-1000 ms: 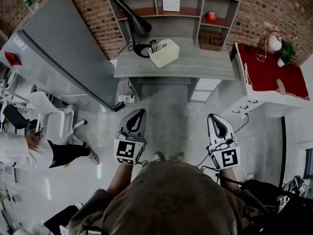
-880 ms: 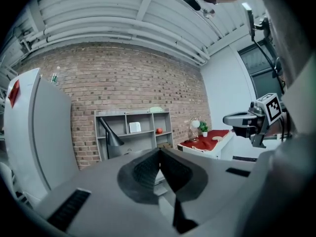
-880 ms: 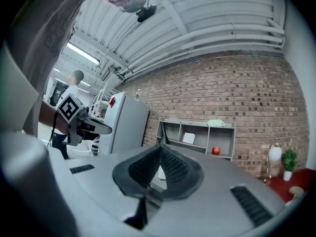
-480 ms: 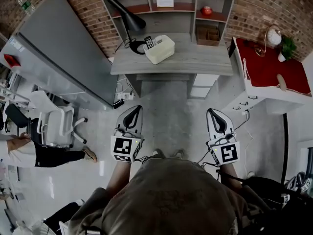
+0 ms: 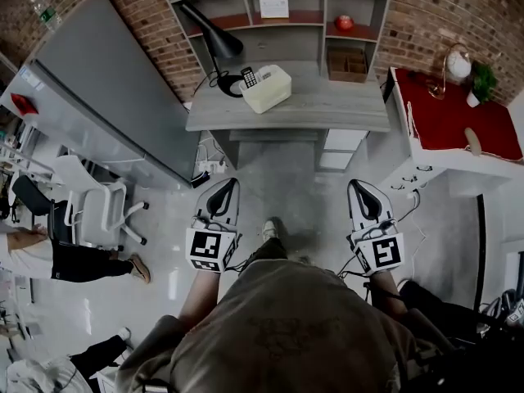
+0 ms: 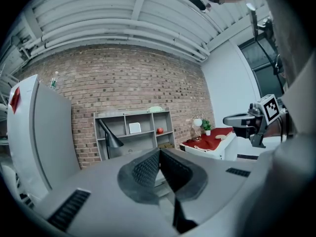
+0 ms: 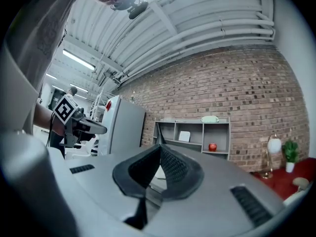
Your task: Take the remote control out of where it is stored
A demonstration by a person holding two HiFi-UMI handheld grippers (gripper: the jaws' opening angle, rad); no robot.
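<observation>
A dark remote control [image 5: 249, 77] stands in a cream box [image 5: 267, 89] on the grey desk [image 5: 327, 109] by the brick wall, seen in the head view. My left gripper [image 5: 230, 185] is held over the floor well short of the desk, jaws shut and empty. My right gripper [image 5: 358, 188] hangs level with it on the right, also shut with nothing between its jaws. In the gripper views the left gripper [image 6: 159, 152] and right gripper [image 7: 160, 148] point toward the shelf unit [image 7: 192, 135], and the box is mostly hidden behind the jaws.
A black desk lamp [image 5: 210, 43] stands left of the box. A shelf unit [image 5: 282, 11] with a red apple [image 5: 344, 23] tops the desk. A tall grey cabinet [image 5: 98, 88] is at left, a red-topped cabinet [image 5: 450, 121] at right, and a white chair [image 5: 90, 207] with a person [image 5: 49, 256] nearby.
The desk has shifted slightly in view as I step forward; one foot now shows ahead of me. The person at left has moved further left. Both grippers stay shut.
</observation>
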